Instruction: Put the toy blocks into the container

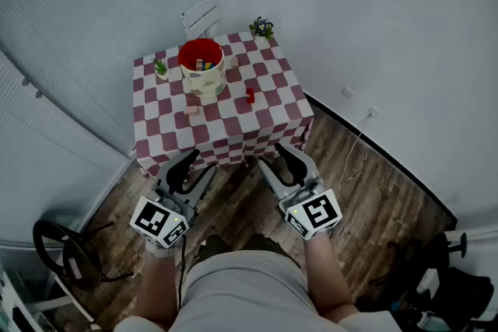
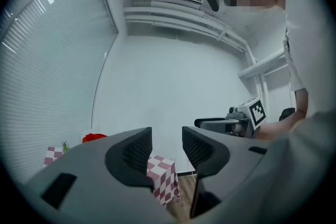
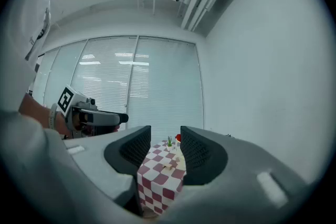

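Before the table (image 1: 233, 128), left gripper (image 1: 200, 162) and right gripper (image 1: 274, 156) point level, jaws apart

Bright even indoor light, soft shadows, fisheye distortion, dark vignetted corners

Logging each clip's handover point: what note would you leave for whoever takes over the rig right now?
Grippers: left claw and right claw are both open and empty, held level, short of the checkered table.
Done: the container on the table has some blocks inside.
Left: a red block and a pale block lie on the cloth near the container; both need to go in.
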Motion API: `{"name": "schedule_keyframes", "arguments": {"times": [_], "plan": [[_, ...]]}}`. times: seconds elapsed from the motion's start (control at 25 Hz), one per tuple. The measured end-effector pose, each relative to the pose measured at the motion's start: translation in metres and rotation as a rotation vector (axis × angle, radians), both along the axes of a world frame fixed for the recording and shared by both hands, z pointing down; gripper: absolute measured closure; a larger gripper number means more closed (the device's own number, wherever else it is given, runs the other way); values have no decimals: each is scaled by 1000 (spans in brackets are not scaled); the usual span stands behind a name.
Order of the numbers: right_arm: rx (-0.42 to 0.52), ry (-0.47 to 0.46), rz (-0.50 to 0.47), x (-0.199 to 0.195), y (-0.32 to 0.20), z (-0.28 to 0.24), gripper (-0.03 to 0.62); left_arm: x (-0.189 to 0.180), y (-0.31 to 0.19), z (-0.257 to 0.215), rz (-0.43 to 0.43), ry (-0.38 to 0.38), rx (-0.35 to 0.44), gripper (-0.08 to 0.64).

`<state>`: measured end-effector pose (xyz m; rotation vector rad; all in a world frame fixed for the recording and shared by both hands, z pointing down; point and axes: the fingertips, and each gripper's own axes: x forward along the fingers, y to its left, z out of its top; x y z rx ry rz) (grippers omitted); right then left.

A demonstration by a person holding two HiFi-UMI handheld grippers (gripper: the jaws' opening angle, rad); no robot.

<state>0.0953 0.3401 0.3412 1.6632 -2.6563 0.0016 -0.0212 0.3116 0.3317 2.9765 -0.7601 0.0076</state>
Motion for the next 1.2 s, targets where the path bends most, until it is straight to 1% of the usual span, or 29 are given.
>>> {"name": "schedule_keyframes", "arguments": {"times": [0.24, 0.44, 0.56, 0.68, 0.88, 1.2], "plan": [[-5, -5, -18, 24, -3, 5, 416, 24, -5, 6, -19, -9, -13, 403], [-27, -63, -31, 51, -3, 16, 416, 48, -5, 16, -42, -30, -24, 402], [-47, -86, -37, 61, -8, 25, 416, 56, -9, 26, -53, -36, -44, 403], [-66, -88, -44, 65, -18, 33, 416, 60, -19, 38, -56, -29, -73, 402], [-96, -58, -44, 63, -58, 48, 416, 60, -54, 50, -50, -39, -95, 402], [-173, 0, -34, 36, -151, 64, 416, 29, -147, 63, -40, -19, -152, 402]]}}
